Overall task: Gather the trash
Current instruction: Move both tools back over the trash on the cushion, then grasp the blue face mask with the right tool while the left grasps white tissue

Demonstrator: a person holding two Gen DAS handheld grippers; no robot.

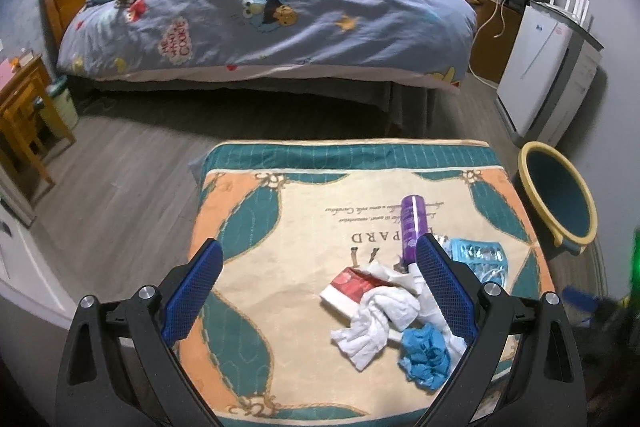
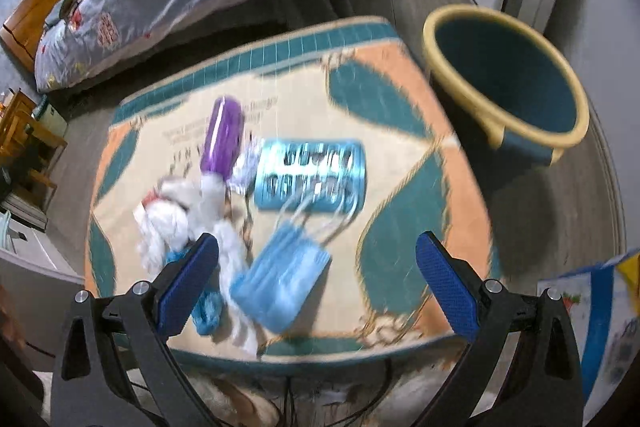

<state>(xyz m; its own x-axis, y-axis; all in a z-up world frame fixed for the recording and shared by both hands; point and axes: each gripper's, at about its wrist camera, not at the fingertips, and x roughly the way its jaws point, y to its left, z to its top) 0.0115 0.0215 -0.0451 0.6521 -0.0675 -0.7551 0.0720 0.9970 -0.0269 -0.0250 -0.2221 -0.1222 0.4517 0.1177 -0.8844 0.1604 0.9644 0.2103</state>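
Trash lies on a small table with a patterned cloth (image 1: pixel 256 227) (image 2: pixel 400 115): a purple bottle (image 1: pixel 413 227) (image 2: pixel 222 137), white crumpled tissues (image 1: pixel 380 323) (image 2: pixel 168 223), a red-and-white packet (image 1: pixel 350 285), a crumpled blue glove (image 1: pixel 426 357) (image 2: pixel 206 311), a clear blue blister tray (image 1: pixel 482 259) (image 2: pixel 310 175) and a blue face mask (image 2: pixel 280 283). My left gripper (image 1: pixel 320 287) is open and empty above the table, left of the pile. My right gripper (image 2: pixel 318 279) is open and empty above the mask. The right wrist view is blurred.
A teal bin with a yellow rim (image 1: pixel 558 199) (image 2: pixel 504 75) stands on the floor right of the table. A bed (image 1: pixel 260 11) lies behind. A white appliance (image 1: pixel 532 67) stands by the right wall, wooden furniture (image 1: pixel 24 115) at left.
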